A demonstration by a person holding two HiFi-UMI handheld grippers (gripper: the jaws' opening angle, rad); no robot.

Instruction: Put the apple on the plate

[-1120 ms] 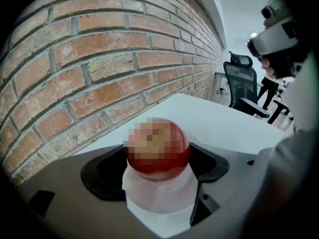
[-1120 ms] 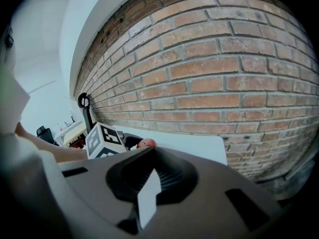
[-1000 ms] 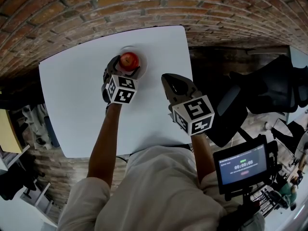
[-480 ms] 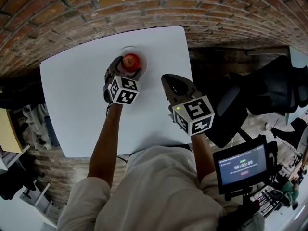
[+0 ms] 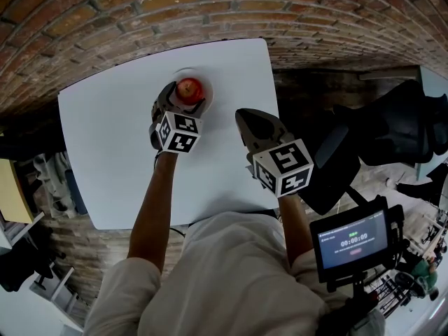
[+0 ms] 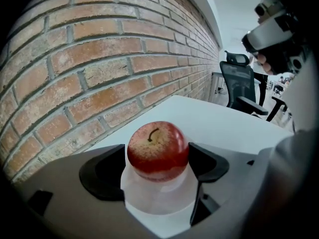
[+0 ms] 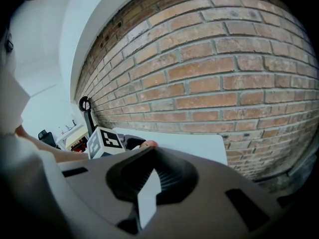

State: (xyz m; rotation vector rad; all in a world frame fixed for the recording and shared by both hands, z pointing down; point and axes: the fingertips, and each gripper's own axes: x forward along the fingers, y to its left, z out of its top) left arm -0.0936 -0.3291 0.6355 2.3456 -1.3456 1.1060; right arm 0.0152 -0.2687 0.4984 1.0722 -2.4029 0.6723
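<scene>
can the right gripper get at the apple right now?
Probably not cleanly. The left gripper has its fingers against both sides of the apple on the plate, so only its top is free. The right gripper is shut, off to the side over the table.

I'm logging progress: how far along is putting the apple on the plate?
Done: the apple rests on the plate. In hand: the left gripper has its jaws against the apple's sides, apparently gripping. Left: open them and back away. The right gripper is shut, empty and off to the side.
</scene>
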